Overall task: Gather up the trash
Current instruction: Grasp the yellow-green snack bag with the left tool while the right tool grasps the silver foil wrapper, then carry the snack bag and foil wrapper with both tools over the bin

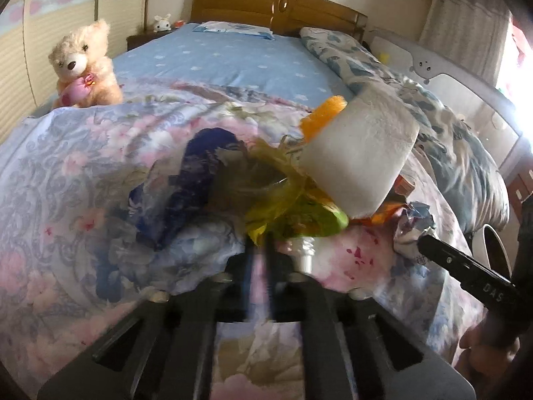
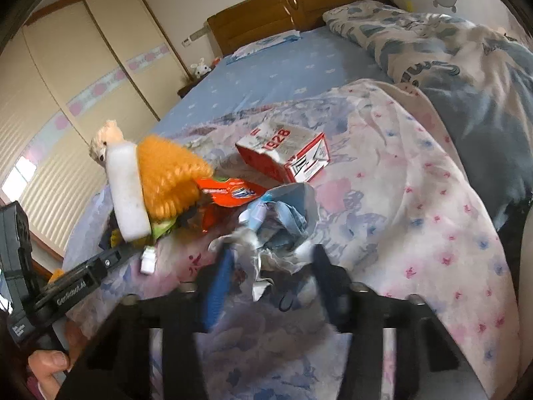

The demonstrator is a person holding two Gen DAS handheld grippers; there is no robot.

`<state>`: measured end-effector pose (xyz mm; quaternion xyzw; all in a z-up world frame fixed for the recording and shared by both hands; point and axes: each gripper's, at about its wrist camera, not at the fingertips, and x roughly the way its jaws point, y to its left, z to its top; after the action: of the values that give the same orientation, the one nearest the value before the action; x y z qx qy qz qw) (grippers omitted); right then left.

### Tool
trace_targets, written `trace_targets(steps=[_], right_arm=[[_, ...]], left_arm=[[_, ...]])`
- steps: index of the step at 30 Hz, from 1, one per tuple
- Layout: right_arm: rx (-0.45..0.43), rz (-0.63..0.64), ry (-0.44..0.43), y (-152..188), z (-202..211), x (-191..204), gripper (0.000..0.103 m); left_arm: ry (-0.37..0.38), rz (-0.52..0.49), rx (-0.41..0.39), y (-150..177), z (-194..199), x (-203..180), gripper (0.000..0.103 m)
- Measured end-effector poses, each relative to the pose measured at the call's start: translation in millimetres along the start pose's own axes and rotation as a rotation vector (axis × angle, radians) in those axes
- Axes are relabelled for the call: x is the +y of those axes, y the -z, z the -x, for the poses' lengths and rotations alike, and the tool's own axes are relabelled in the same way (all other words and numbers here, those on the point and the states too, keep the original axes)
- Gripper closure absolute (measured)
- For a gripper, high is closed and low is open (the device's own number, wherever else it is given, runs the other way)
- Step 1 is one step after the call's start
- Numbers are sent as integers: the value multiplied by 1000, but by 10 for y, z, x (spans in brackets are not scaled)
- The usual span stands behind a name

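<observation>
Low in the left wrist view, the left hand-held gripper [image 1: 258,250] has its jaws pinched together on the edge of a yellow-green wrapper [image 1: 299,213], part of a trash pile on the floral quilt [image 1: 83,183] at frame centre, with a white sponge with orange scrubber [image 1: 359,156] on top. In the right wrist view's lower middle, the right hand-held gripper [image 2: 271,266] sits narrowed around a crumpled blue-and-white wrapper [image 2: 279,220]. Above it lies a red-and-white carton [image 2: 286,155].
</observation>
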<state>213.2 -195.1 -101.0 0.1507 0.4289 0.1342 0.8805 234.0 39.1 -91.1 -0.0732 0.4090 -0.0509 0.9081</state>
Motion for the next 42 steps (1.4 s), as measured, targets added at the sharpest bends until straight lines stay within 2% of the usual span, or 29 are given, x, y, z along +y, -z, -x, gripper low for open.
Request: trace_targets(steps=[1, 4, 8, 14, 21, 42], right_arm=[[-8, 8, -6, 12, 20, 9, 70], [-17, 17, -23, 41, 100, 25, 81], [-25, 13, -44, 104, 229, 13, 85], [-35, 16, -60, 260, 463, -15, 86], [-56, 3, -55, 399, 725, -125, 87], [-145, -89, 20, 618, 1458, -688, 87]], left_arm=[[0, -3, -5, 14, 19, -17, 101], [4, -8, -24, 91, 126, -51, 102], [17, 1, -36, 212, 271, -61, 102], [53, 3, -37, 419, 491, -159, 102], [95, -45, -28, 602, 622, -428, 102], [218, -214, -3, 759, 725, -1349, 102]])
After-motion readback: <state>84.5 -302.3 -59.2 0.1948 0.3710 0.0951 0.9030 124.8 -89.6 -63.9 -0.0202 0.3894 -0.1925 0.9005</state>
